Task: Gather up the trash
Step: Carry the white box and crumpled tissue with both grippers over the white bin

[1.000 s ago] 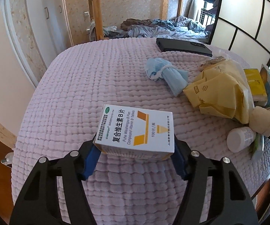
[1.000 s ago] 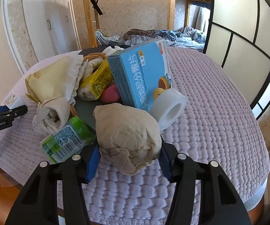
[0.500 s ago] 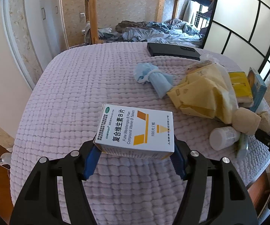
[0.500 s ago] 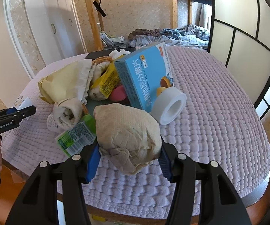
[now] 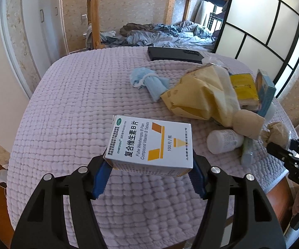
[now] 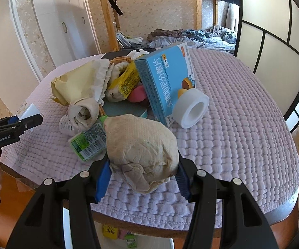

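Item: my left tongs [image 5: 149, 172] pinching a white pill box [image 5: 150, 146], held above the near quilt [image 5: 70, 103]. Item: my right tongs [image 6: 142, 175] pinching a paper wad [image 6: 141, 149], near the table edge. Risk: the wad may compress and slip free; the box, gripped at its ends, may pivot and drop.

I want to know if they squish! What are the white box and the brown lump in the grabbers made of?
The white box looks like thin printed cardboard, smooth, with sharp folded edges; it keeps its shape in the left gripper. The brown lump looks like crumpled paper towel, matte, wrinkly and dimpled, probably squishy, and the right gripper clamps it.
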`<state>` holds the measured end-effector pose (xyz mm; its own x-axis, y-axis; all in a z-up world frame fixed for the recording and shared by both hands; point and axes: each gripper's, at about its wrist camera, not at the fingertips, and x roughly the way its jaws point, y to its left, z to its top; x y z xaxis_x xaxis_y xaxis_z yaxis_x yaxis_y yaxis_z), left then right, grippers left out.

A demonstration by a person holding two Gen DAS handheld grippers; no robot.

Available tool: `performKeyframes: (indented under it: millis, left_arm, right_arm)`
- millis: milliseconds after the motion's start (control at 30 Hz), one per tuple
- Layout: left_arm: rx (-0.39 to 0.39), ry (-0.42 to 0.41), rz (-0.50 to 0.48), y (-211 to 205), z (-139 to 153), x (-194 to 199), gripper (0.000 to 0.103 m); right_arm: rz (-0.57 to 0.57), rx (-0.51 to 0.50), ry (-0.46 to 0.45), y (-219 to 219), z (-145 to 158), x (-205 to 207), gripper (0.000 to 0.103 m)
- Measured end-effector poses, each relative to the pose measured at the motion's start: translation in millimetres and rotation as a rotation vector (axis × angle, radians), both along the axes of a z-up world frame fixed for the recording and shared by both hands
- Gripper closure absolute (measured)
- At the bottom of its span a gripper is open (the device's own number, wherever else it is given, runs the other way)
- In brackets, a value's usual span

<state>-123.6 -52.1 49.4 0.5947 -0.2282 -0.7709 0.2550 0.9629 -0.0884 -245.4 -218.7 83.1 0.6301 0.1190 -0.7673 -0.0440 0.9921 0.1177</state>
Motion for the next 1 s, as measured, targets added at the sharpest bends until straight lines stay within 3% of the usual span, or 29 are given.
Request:
performKeyframes:
  millis: [1000]
  left_arm:
    - [-0.036,0.017,-0.117,-26.7,19.4,-53.5,0.037]
  right_arm:
    - [0.097,0.04,-0.029,10.3,30.6,-57.9,0.05]
